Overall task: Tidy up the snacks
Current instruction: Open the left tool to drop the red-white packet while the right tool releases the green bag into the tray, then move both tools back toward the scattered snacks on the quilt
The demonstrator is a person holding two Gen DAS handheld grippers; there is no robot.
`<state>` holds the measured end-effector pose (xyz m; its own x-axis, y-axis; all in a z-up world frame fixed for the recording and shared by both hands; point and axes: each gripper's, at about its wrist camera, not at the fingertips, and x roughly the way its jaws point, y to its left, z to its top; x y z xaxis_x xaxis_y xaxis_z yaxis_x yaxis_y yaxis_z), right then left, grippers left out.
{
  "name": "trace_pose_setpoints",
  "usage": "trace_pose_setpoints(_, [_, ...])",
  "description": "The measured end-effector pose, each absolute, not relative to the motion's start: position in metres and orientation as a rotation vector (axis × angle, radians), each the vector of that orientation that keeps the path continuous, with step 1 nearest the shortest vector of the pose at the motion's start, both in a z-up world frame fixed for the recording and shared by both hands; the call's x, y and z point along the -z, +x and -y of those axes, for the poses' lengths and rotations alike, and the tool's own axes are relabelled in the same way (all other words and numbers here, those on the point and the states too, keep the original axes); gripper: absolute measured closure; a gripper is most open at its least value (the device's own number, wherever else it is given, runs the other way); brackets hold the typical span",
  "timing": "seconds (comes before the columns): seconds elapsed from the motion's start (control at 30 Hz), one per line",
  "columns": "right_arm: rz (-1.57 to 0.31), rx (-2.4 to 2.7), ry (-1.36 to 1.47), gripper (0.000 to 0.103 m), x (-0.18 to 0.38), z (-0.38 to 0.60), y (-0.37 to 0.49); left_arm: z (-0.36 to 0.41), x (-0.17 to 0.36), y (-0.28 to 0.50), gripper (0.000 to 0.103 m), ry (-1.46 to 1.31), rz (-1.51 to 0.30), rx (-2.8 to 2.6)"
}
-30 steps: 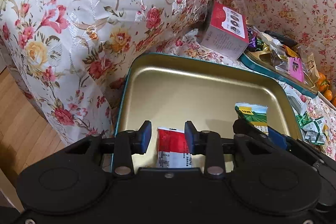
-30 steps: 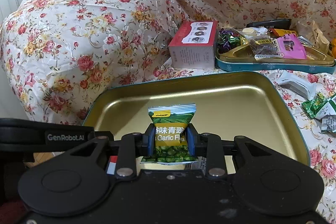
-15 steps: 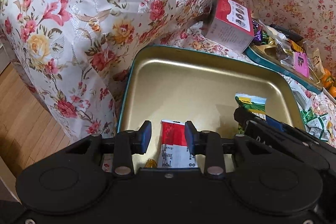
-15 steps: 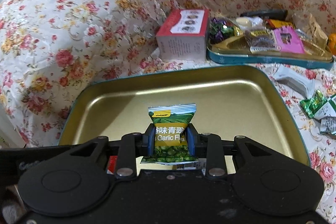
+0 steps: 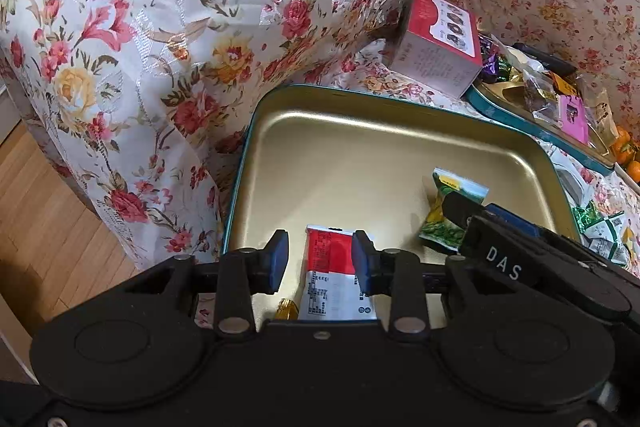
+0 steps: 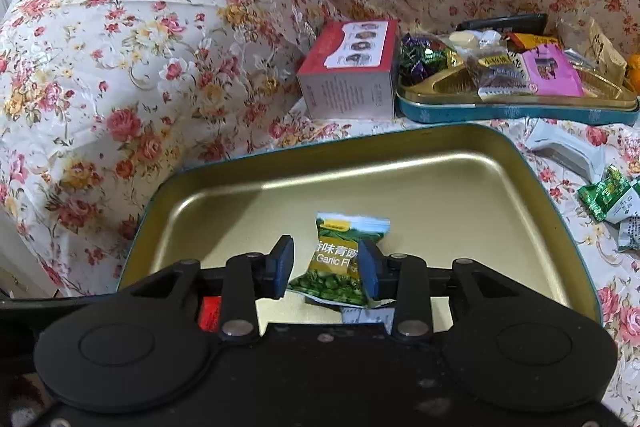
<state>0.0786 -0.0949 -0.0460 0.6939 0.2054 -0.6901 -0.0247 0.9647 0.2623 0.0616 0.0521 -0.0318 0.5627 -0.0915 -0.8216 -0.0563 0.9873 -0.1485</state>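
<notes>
A gold tin tray with a teal rim lies on the floral sofa cover. My left gripper is open over the tray's near edge; a red and white snack packet lies on the tray between its fingers, leaning toward the right one. My right gripper is open, and the green garlic-pea packet rests in the tray between its fingers, against the right pad. That packet and the right gripper also show in the left wrist view. A small gold candy lies beside the red packet.
A red and grey box stands behind the tray. A second teal tin full of mixed snacks sits at the back right. Loose green packets and a white wrapper lie right of the tray. Wood floor lies left.
My right gripper has opened and let go of the green packet, which now lies tilted in the tray. My left gripper stays open and has pulled back slightly from the red packet.
</notes>
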Motion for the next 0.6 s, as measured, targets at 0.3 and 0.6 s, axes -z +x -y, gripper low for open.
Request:
trace_pose_setpoints(0.3, [-0.753,-0.113,0.217,0.065,0.040,0.099,0.065,-0.050,0.031,0.058,0.060,-0.150,-0.969,0.022])
trace_pose_setpoints(0.6, [-0.727,-0.102,0.198,0.065,0.032,0.105,0.047,-0.042,0.028,0.051,0.061,-0.105,-0.952,0.037])
